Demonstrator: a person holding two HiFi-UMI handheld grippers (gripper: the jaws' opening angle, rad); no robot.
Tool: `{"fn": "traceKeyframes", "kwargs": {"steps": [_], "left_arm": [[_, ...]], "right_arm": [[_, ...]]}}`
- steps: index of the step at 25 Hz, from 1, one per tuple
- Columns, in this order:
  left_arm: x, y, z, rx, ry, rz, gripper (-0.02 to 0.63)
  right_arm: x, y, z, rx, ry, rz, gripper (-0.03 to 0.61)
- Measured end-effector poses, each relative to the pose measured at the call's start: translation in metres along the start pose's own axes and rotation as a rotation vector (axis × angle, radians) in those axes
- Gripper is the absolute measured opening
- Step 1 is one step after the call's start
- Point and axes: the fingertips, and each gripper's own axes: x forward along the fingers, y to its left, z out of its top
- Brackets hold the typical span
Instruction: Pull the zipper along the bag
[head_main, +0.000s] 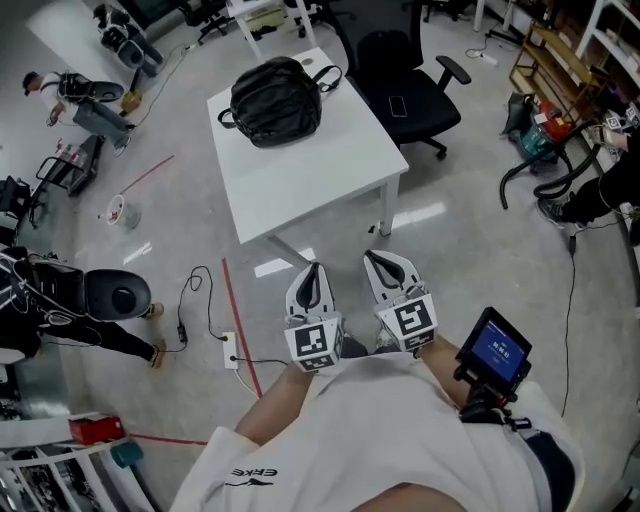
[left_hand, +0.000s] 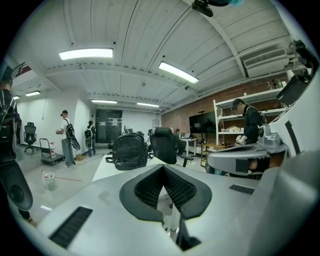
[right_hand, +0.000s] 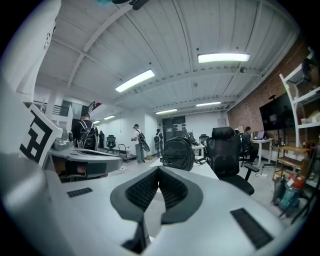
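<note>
Left gripper (head_main: 314, 270) and right gripper (head_main: 375, 260) pressed together, empty; bag (head_main: 277, 100) well ahead on surface (head_main: 330, 175) looks soft, slumpy, so probably pin its fabric and pinch the zipper pull, too small to see from here.

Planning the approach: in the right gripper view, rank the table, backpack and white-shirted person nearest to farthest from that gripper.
1. Table, straight ahead.
2. Backpack, on the table's far end.
3. White-shirted person, beyond it, to the left.
</note>
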Motion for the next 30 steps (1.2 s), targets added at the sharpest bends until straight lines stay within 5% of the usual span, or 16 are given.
{"fn": "traceKeyframes", "kwargs": {"steps": [10,30], "left_arm": [[0.08,0.037,0.019,0.004,-0.035,-0.043,0.003],[0.202,0.191,0.043,-0.011,-0.055,-0.02,0.003]], "right_arm": [[0.076,-0.038,0.015,-0.03,-0.002,-0.046,0.003],[0.245,-0.066,0.057,-0.098,0.003,-0.12,0.003]]}}
